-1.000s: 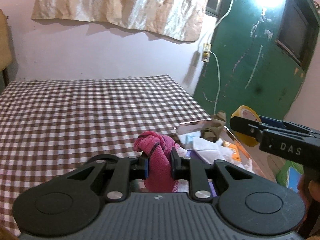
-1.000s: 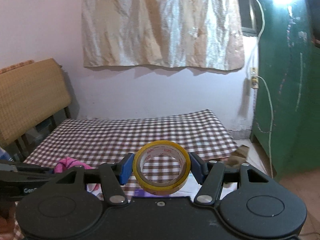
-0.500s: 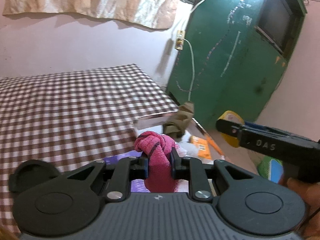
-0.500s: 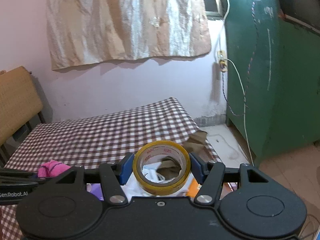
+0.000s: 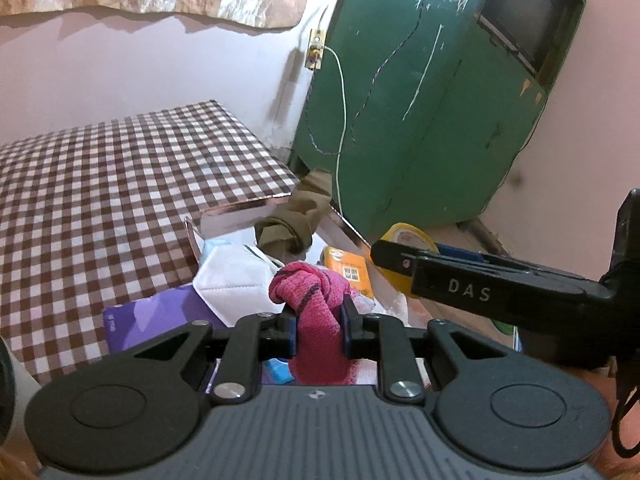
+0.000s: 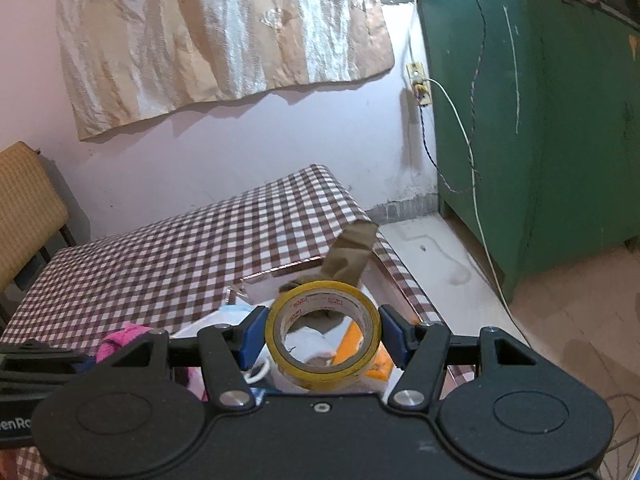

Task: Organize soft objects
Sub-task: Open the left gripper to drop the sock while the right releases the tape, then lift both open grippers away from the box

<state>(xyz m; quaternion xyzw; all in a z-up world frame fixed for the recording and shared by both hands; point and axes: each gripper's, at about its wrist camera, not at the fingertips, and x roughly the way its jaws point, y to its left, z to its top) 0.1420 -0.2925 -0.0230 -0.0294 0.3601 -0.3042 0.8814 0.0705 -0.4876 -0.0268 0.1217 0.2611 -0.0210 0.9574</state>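
Observation:
My left gripper (image 5: 319, 326) is shut on a knotted pink cloth (image 5: 316, 300) and holds it above a shiny tray (image 5: 240, 216) at the right edge of the checked table (image 5: 100, 184). My right gripper (image 6: 322, 338) is shut on a yellow tape roll (image 6: 322, 336), also above the tray (image 6: 276, 280). The right gripper shows in the left wrist view as a black bar (image 5: 460, 280) with the tape roll (image 5: 406, 240) at its tip. The pink cloth shows low left in the right wrist view (image 6: 120, 340). In the tray lie a white face mask (image 5: 232, 276), an olive-brown cloth (image 5: 292, 220) and an orange packet (image 5: 348, 268).
A purple packet (image 5: 156, 320) lies by the tray. A green cabinet (image 5: 420, 100) stands to the right, with a white cable (image 5: 340, 100) hanging from a wall socket. A woven chair back (image 6: 24, 216) stands at the far left. The floor (image 6: 560, 320) lies right of the table.
Both grippers have swung to the right and moved over the tray, each still holding its object. The cabinet now fills more of both views.

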